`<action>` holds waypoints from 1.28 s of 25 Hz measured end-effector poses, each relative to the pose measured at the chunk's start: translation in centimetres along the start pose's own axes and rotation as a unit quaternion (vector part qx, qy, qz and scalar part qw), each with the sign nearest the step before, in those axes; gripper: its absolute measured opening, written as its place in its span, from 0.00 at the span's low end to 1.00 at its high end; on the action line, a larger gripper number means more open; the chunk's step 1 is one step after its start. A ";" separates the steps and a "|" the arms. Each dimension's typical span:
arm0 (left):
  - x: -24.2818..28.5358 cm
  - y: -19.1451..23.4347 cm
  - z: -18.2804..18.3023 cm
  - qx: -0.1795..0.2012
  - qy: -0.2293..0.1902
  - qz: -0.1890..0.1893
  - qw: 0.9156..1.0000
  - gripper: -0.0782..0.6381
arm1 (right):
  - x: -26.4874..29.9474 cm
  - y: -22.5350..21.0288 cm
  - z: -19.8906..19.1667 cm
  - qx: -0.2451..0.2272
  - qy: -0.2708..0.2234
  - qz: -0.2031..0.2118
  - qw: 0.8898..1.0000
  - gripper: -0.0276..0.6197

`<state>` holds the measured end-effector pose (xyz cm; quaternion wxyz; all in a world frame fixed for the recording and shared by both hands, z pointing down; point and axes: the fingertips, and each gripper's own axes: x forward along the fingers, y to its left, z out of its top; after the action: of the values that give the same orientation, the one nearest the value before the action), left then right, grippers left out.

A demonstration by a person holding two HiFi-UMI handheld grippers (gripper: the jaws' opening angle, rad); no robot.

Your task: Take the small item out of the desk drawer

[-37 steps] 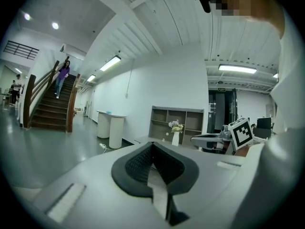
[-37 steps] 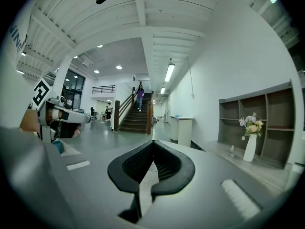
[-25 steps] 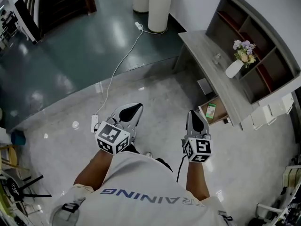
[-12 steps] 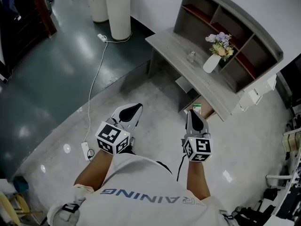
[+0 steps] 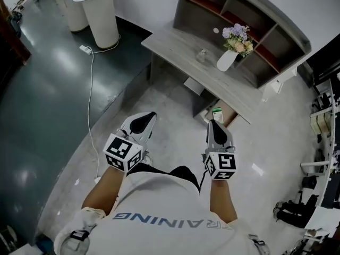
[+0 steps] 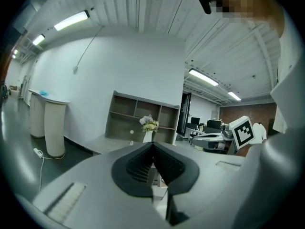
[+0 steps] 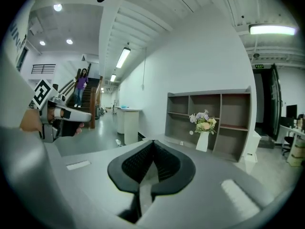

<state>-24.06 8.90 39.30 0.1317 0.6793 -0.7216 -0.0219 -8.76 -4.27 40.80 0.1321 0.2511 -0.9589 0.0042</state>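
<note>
A grey desk (image 5: 180, 49) with a shelf unit on top stands ahead of me. Below its top an open drawer (image 5: 229, 117) shows a small green and white item (image 5: 217, 113) inside. My left gripper (image 5: 150, 115) is held above the floor, left of the drawer, jaws shut and empty. My right gripper (image 5: 211, 122) points at the drawer from just in front of it, also shut with nothing in it. The left gripper view shows the left gripper (image 6: 152, 143) with its tips closed. Those of the right gripper (image 7: 153, 141) are closed in the right gripper view, with the desk (image 7: 186, 144) beyond them.
A white vase of flowers (image 5: 229, 54) and a small glass object (image 5: 202, 54) stand on the desk. A white round pedestal (image 5: 102, 12) is at the back left, with a power strip (image 5: 85, 49) and cable (image 5: 90, 97) on the floor. Equipment crowds the right edge.
The desk and open drawer have slid left and closer in the head view, so the drawer now sits right by the right gripper's tip. Both grippers stay shut.
</note>
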 end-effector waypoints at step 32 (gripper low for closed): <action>26.9 -14.3 -3.1 0.022 0.085 -0.167 0.982 0.11 | -4.7 -27.4 -9.0 0.089 0.053 -0.197 0.975 0.07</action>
<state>-10.60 -18.29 43.58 0.1721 0.7925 -0.5842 0.0306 10.65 -25.27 46.72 0.1582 0.4455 -0.8779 0.0763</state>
